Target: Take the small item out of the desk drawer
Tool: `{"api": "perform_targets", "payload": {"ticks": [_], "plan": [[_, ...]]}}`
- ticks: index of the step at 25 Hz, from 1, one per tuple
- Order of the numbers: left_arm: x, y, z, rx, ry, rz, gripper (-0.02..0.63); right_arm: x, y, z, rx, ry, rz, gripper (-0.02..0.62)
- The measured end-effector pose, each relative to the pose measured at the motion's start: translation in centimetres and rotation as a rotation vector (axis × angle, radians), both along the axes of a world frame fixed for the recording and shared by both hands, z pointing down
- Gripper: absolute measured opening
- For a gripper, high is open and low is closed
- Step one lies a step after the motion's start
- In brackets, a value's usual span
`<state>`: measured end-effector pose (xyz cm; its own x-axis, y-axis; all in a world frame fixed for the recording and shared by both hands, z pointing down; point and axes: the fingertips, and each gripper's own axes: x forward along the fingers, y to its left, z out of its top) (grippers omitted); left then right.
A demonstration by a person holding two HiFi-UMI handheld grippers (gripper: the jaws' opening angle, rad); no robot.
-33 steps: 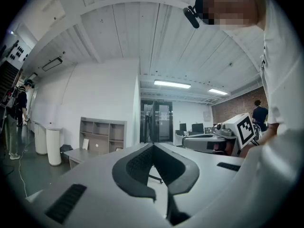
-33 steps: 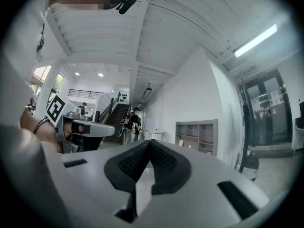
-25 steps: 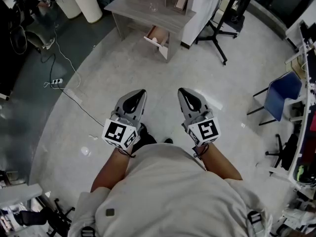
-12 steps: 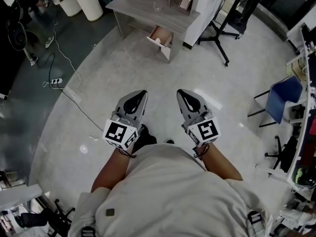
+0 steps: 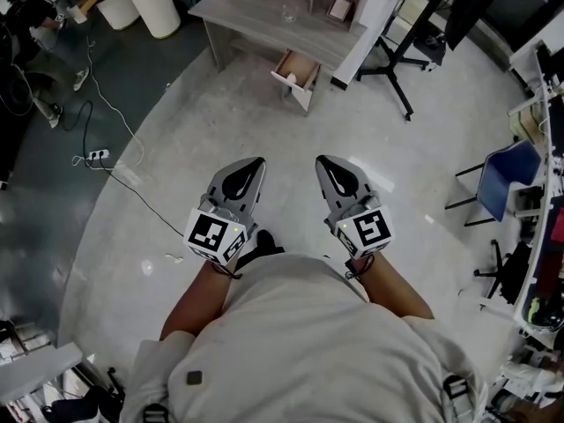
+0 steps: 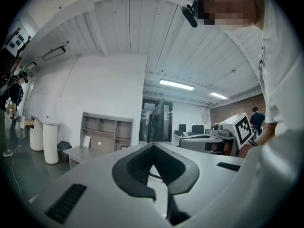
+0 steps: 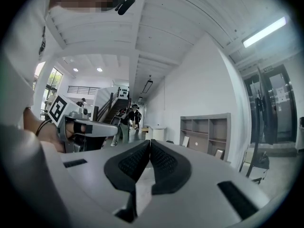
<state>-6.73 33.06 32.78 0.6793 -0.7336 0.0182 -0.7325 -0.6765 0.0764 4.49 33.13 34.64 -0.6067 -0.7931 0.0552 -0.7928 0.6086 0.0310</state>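
Observation:
A grey wooden desk [image 5: 256, 11] stands far ahead across the floor, with one drawer [image 5: 295, 70] pulled open below its right end. A small pale item shows inside the drawer, too small to make out. Both grippers hang close to my body, far from the desk. My left gripper [image 5: 253, 164] is shut and holds nothing, its pads meeting at the tip [image 6: 152, 145]. My right gripper [image 5: 324, 162] is shut and empty too, its tips pressed together [image 7: 149, 141]. The desk shows in the left gripper view [image 6: 78, 152], below a grey shelf unit [image 6: 107, 132].
A white round bin [image 5: 159, 3] stands left of the desk, with a power strip and cable [image 5: 97, 155] on the floor. A black stand [image 5: 397, 55] and a blue chair [image 5: 498, 170] are on the right. People stand by the stairs [image 7: 126, 118].
The desk and open drawer have shifted slightly right and up in the head view as I move. Both grippers keep their place, still shut.

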Motion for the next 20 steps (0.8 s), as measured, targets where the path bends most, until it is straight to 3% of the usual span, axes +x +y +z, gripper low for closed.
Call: {"api": "perform_targets", "payload": {"ticks": [10, 20], "plan": [[-6.9, -5.6, 0.3, -0.023, 0.014, 0.026, 0.015, -6.6, -5.7, 0.6, -0.043, 0.021, 0.031, 0.021], [-9.9, -8.5, 0.9, -0.025, 0.012, -0.007, 0.015, -9.3, -9.8, 1.0, -0.048, 0.009, -0.010, 0.021]]}}
